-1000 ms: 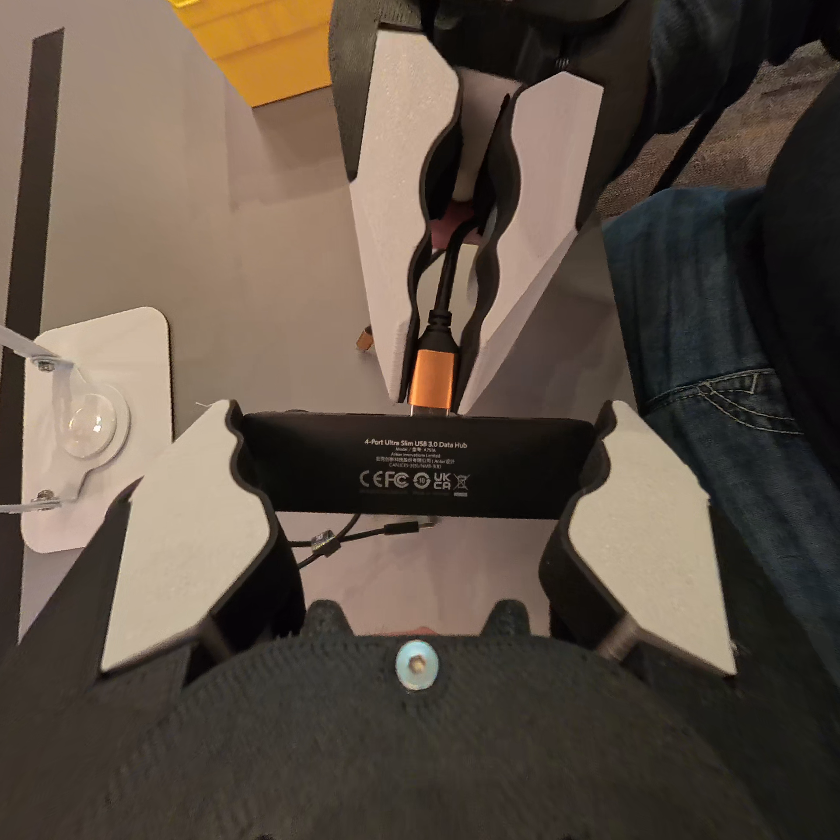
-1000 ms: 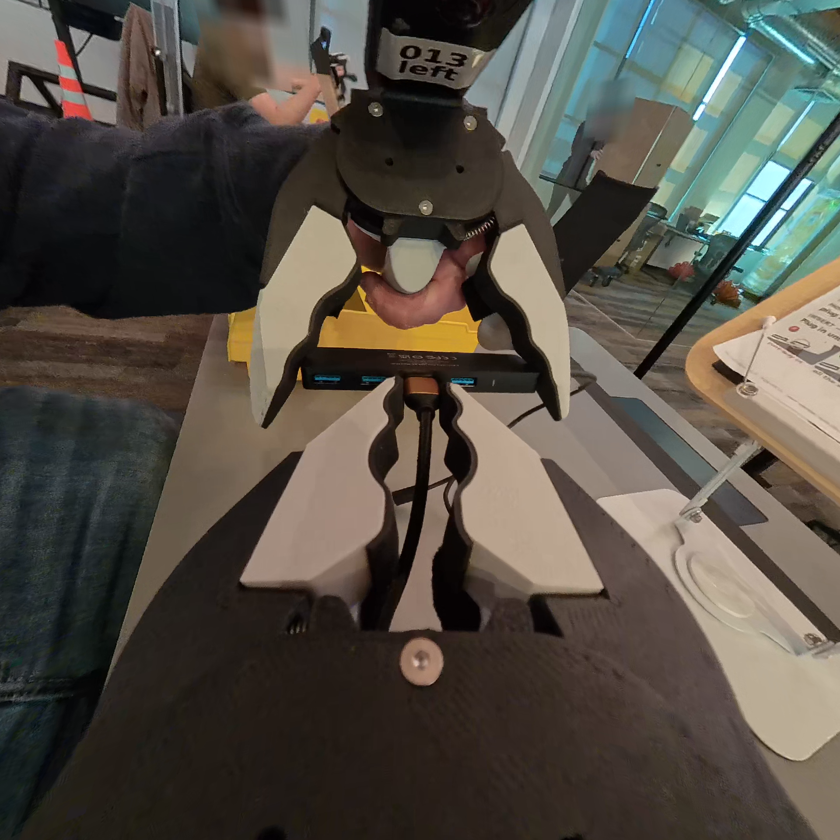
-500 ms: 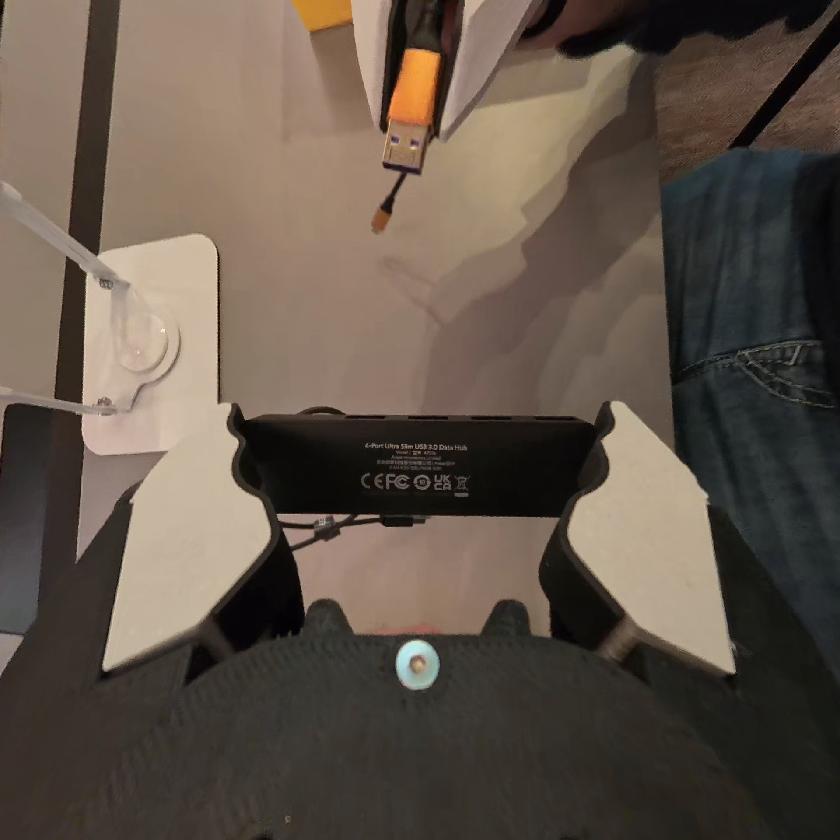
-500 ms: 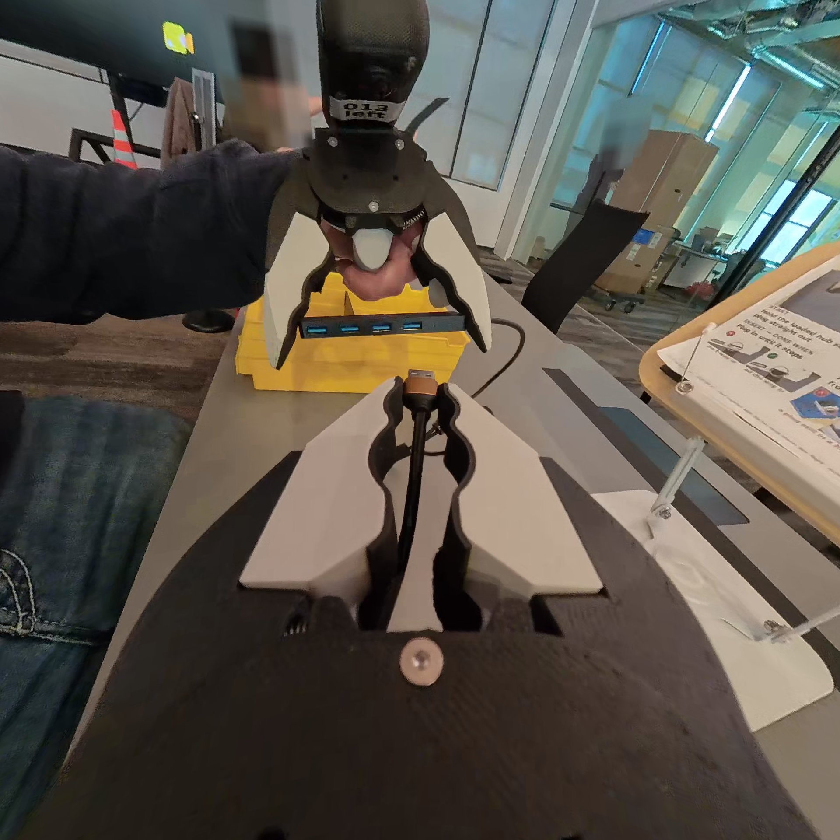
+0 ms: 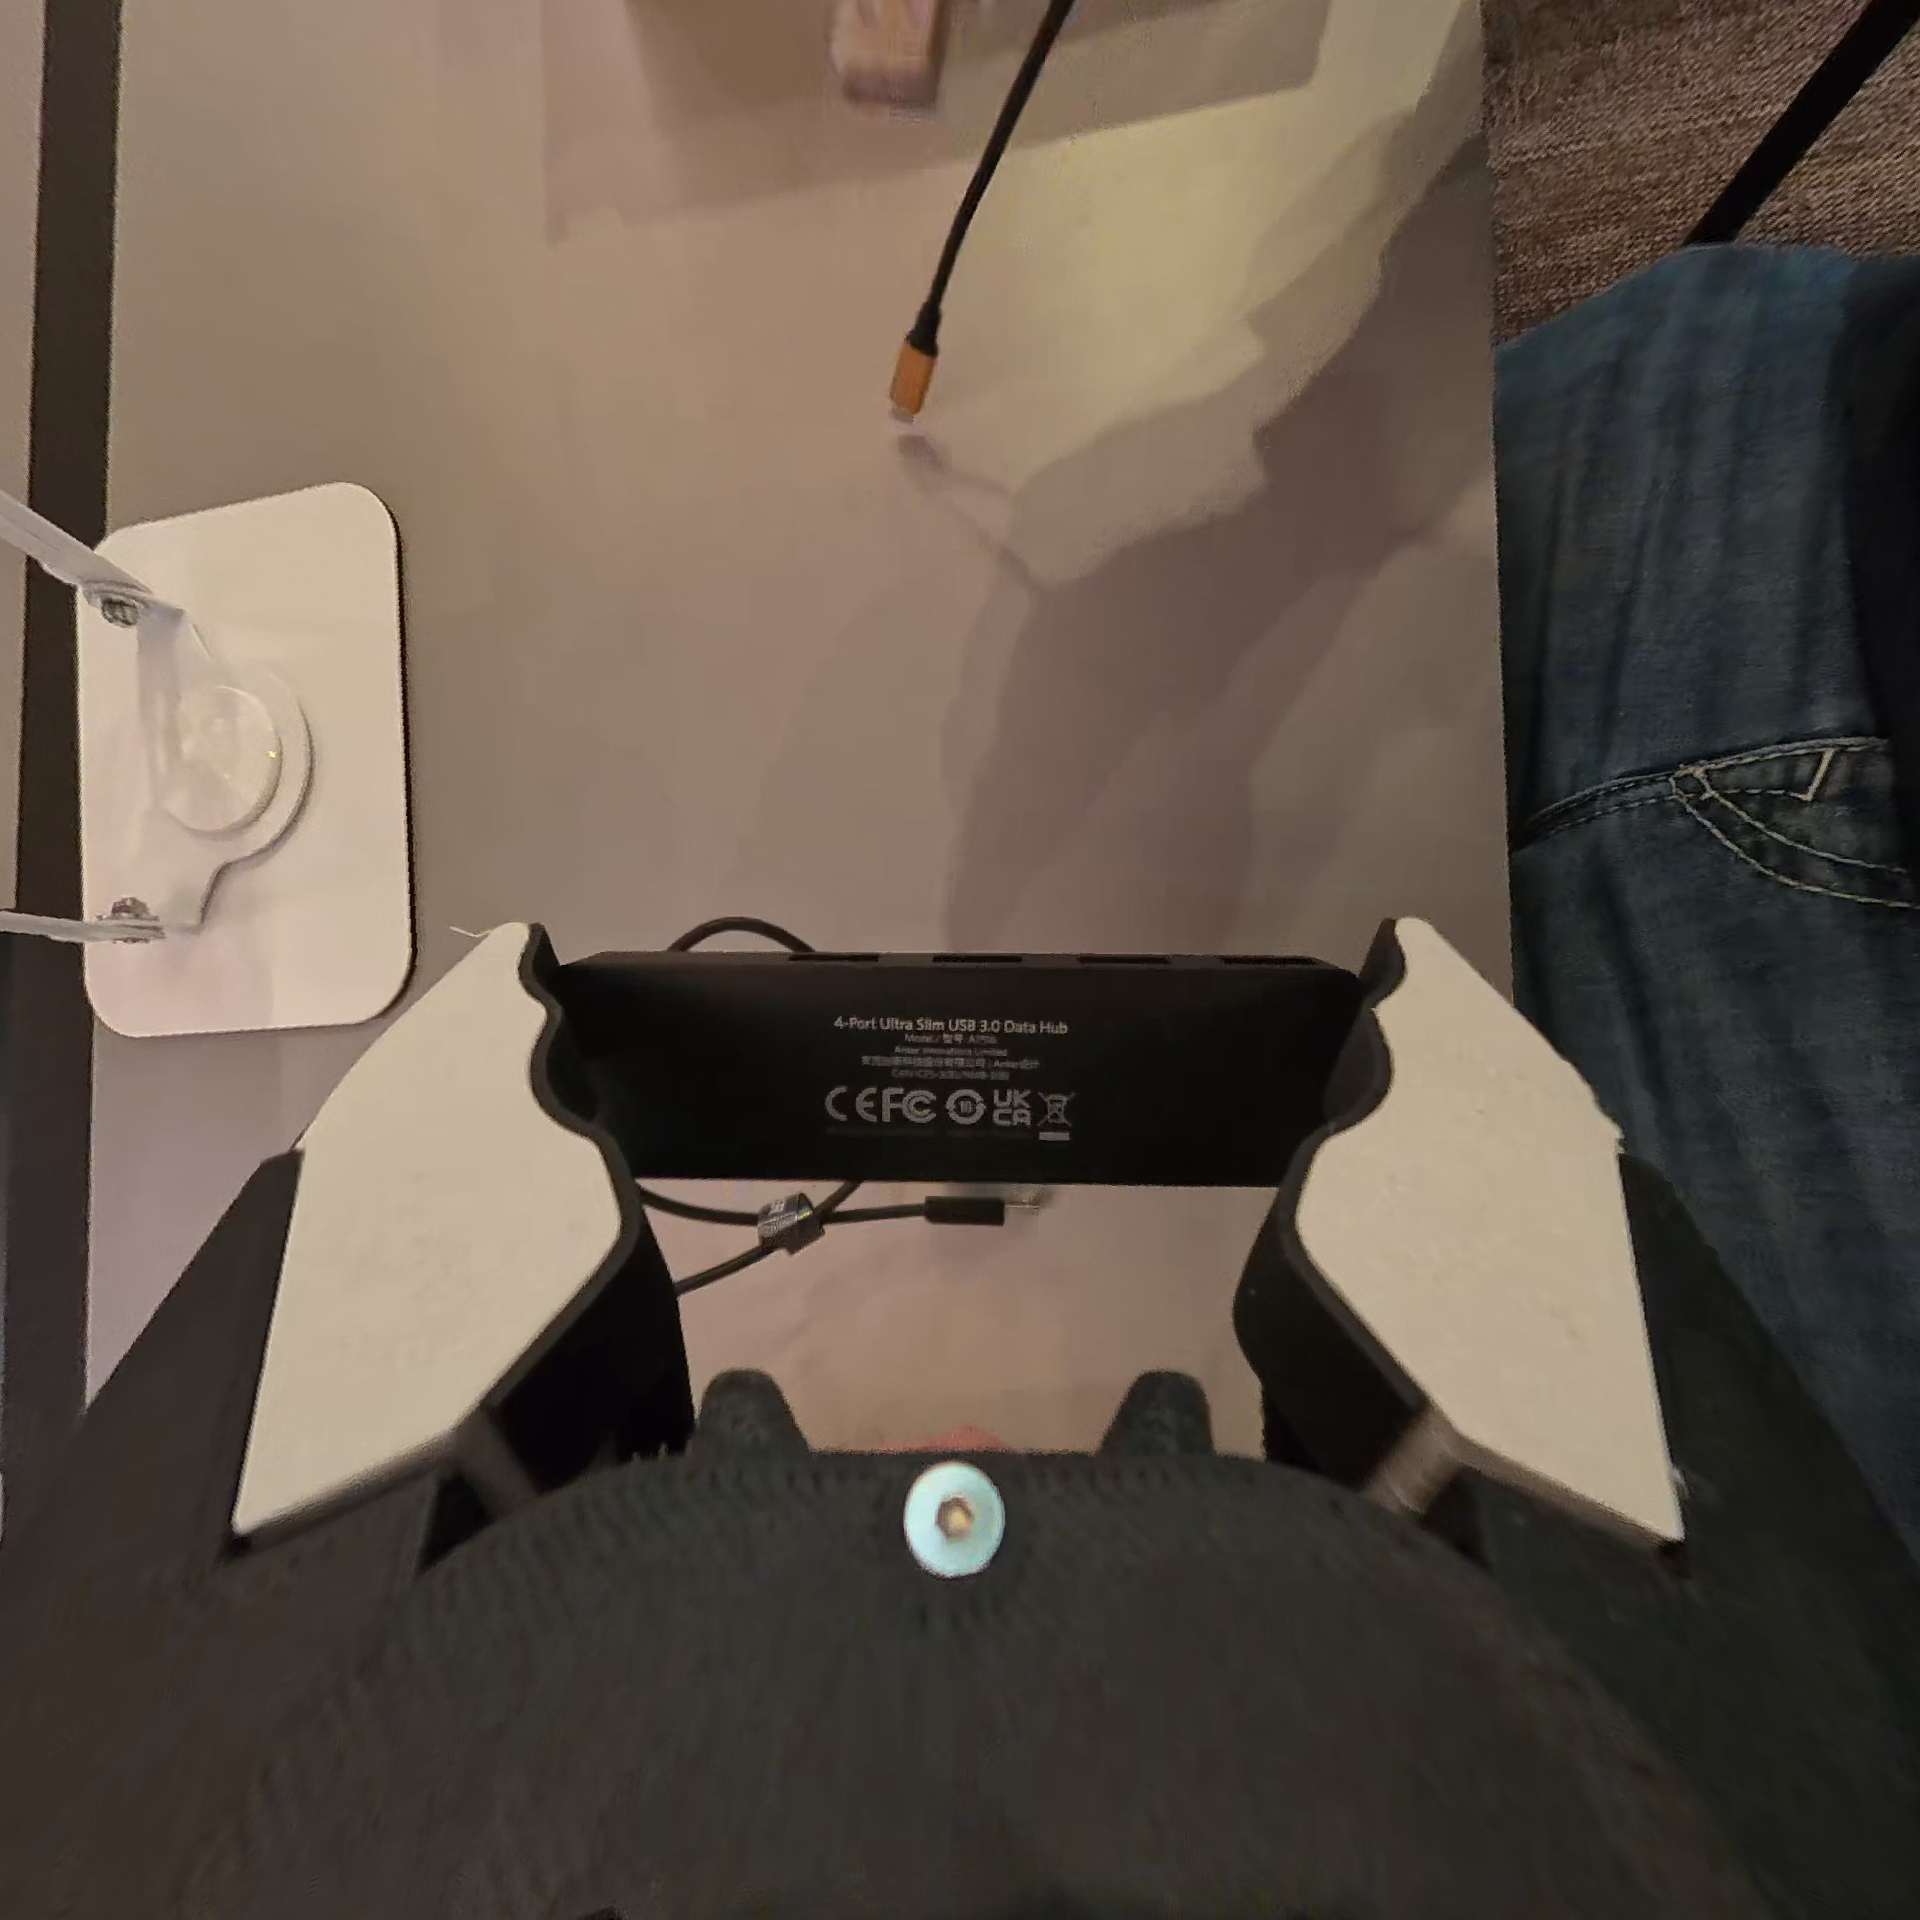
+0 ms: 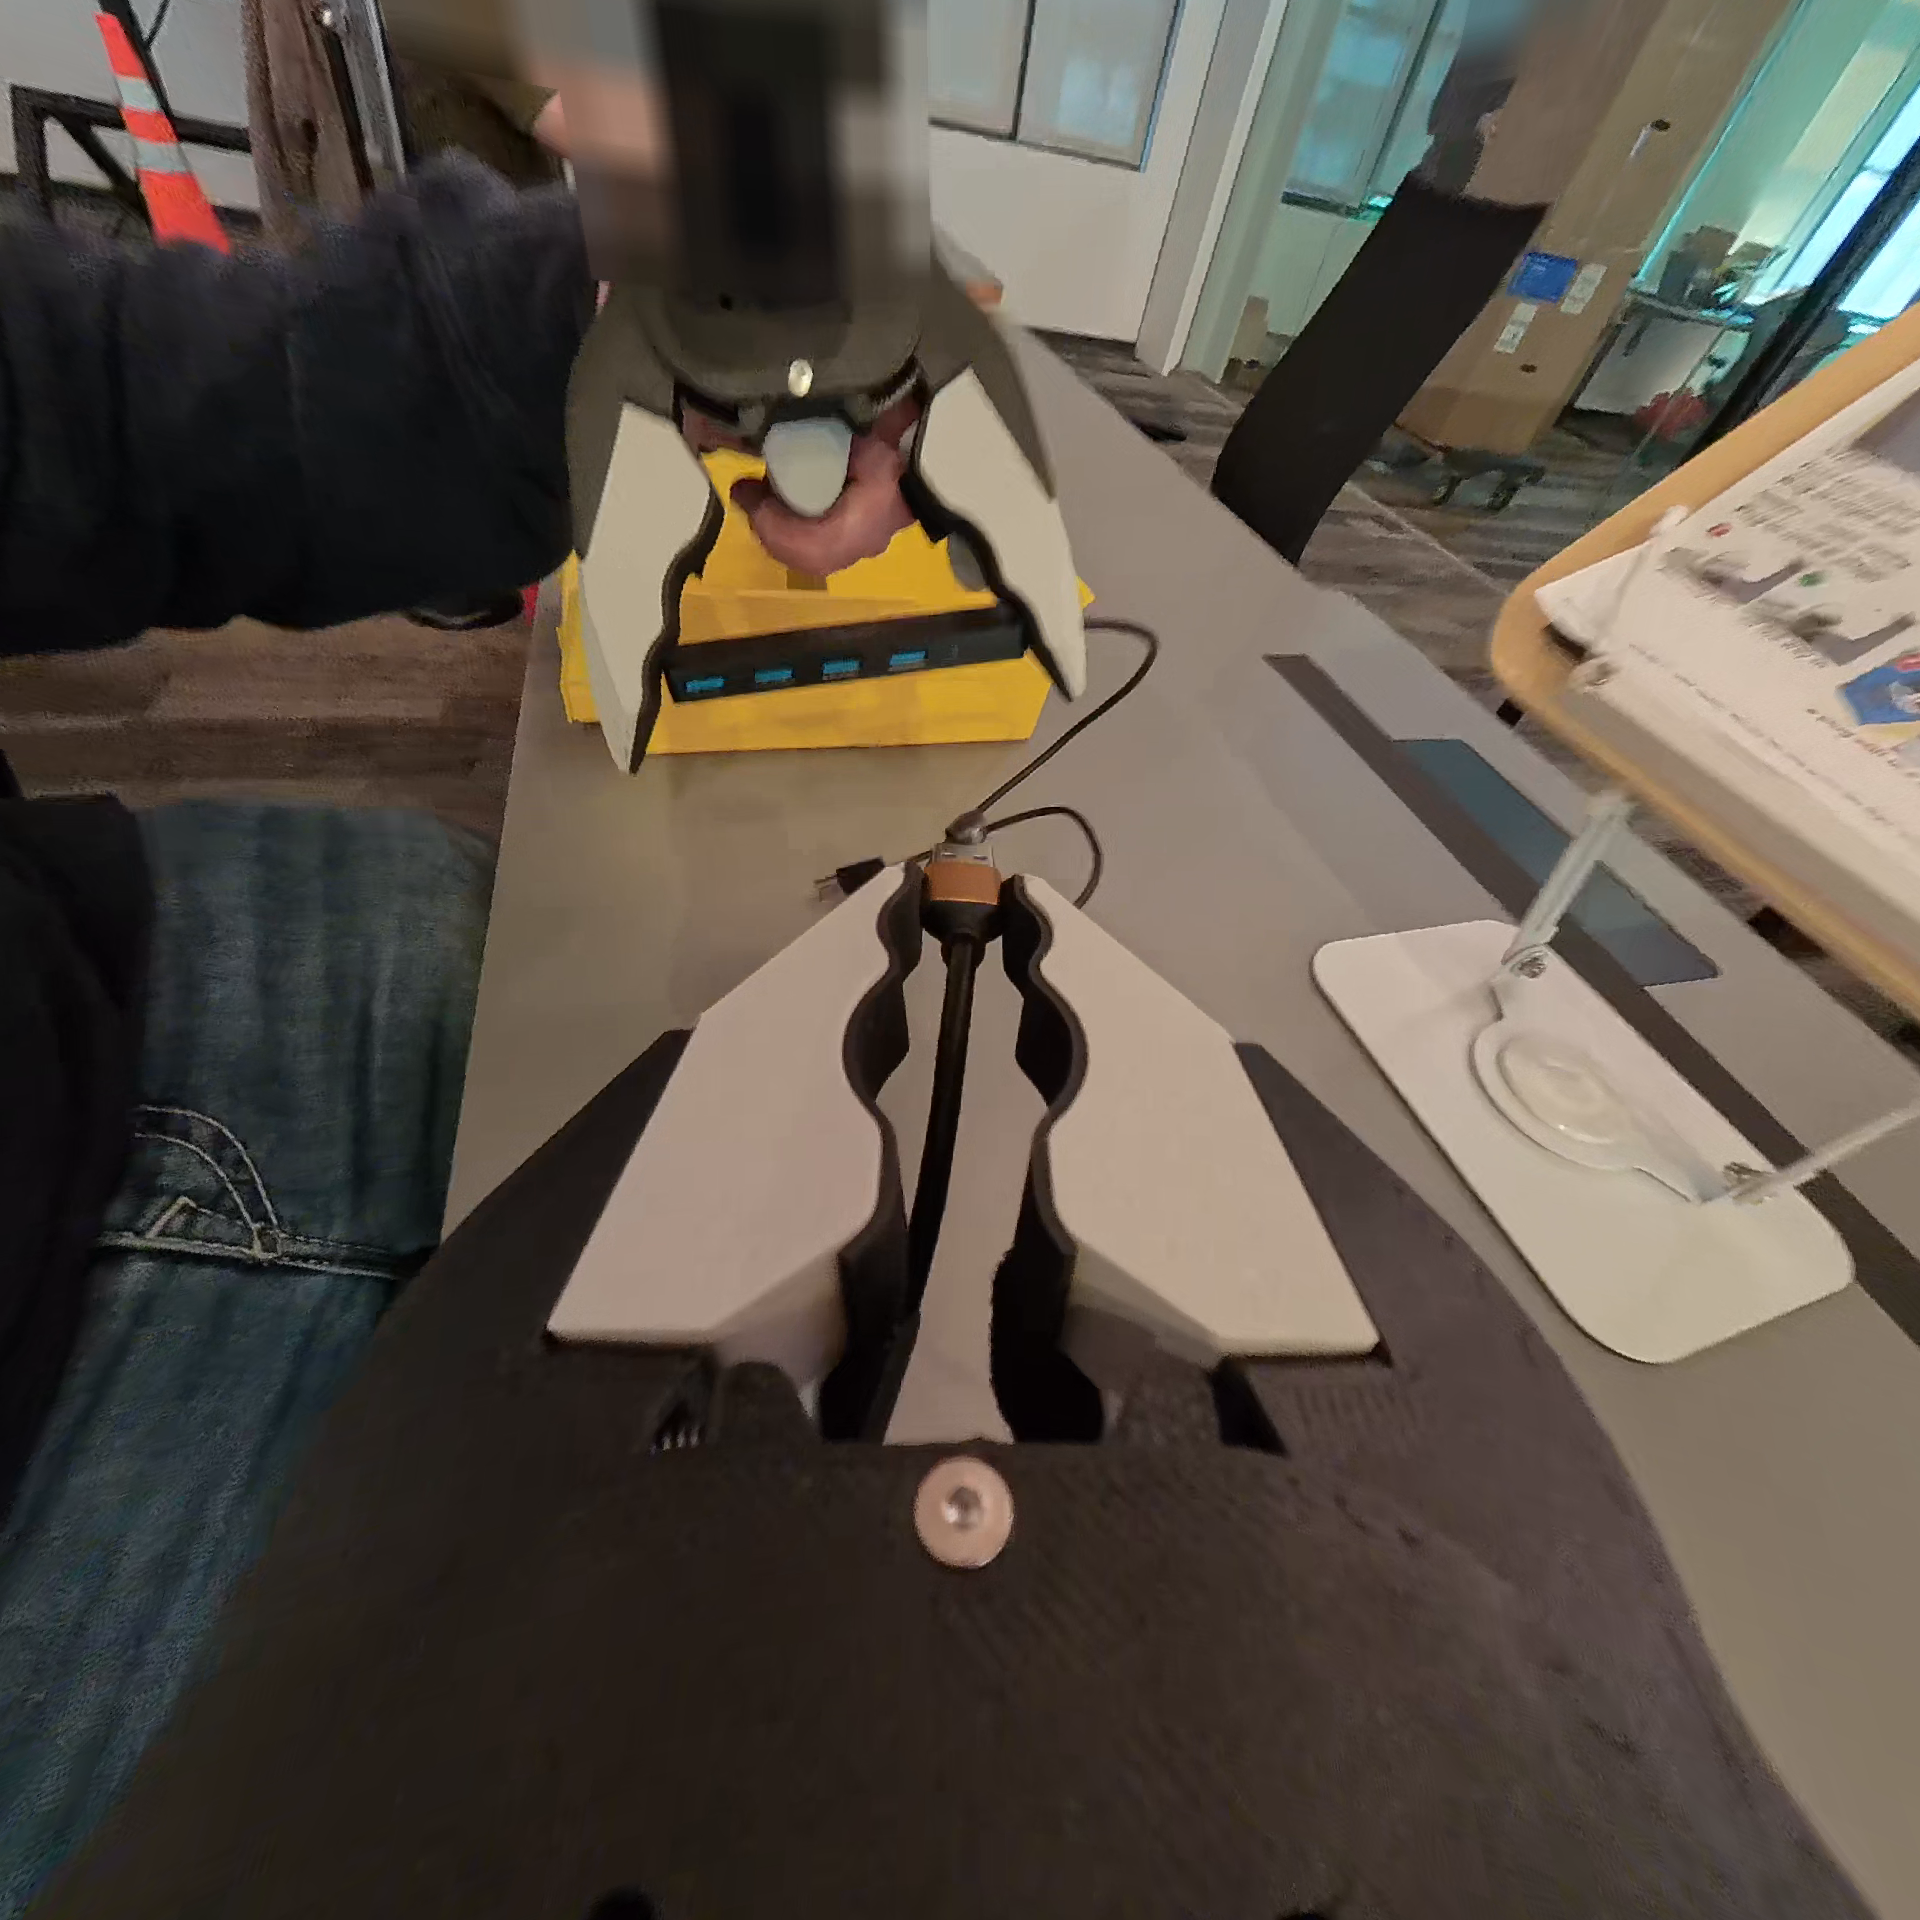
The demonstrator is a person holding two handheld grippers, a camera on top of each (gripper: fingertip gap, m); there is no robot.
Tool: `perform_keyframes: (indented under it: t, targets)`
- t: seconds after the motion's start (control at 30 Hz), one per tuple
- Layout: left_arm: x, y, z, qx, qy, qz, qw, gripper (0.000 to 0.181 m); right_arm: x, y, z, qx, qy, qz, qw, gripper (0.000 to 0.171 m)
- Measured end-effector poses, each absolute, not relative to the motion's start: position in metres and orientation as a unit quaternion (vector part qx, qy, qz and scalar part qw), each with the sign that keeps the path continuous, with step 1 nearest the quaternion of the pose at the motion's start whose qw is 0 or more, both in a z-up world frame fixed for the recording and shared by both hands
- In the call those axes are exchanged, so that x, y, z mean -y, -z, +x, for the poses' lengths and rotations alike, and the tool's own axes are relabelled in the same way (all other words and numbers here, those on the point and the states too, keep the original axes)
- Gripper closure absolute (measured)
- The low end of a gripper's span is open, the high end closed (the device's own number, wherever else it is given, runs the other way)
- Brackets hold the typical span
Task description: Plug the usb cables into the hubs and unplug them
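The right gripper (image 6: 961, 894) is seen clamped on the orange USB plug (image 6: 962, 885), a rigid shell best held there, since the black cable (image 6: 940, 1081) behind it is judged limp. Farther off, the light, stiff hub (image 5: 951, 1070) is pinched end to end above the table (image 5: 675, 520) by the left gripper (image 5: 954, 1049), all 4 ports empty.

Support surface: a flat grey table (image 6: 1195, 790) with a dark strip (image 5: 73, 312) running lengthwise. Resting directly on it: a white rounded-corner stand base plate (image 6: 1558, 1164) beside the strip, a yellow plastic bin (image 6: 831, 717) at the far end, and a thin black cable (image 6: 1070, 727) with a small plug (image 6: 847, 881) lying loose mid-table.
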State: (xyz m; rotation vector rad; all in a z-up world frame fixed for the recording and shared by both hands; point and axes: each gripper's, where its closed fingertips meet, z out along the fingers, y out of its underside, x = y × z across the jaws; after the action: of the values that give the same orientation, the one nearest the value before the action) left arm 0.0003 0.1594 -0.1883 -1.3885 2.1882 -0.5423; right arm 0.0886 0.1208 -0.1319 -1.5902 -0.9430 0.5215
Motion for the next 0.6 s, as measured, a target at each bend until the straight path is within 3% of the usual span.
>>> perform_keyframes:
  t: [0.37,0.47,0.6]
  targets:
    - [-0.157,0.188,0.000,-0.801,0.206,-0.506,0.244,0.044,-0.053,-0.019,0.221,0.316,-0.141,-0.684,0.642,0.158]
    - [-0.156,0.187,0.001,-0.802,0.206,-0.504,0.244,0.044,-0.037,-0.029,0.262,0.296,-0.077,-0.714,0.629,0.157]
    - [-0.155,0.186,0.000,-0.802,0.206,-0.504,0.245,0.044,-0.027,0.011,0.331,0.250,0.002,-0.771,0.586,0.158]
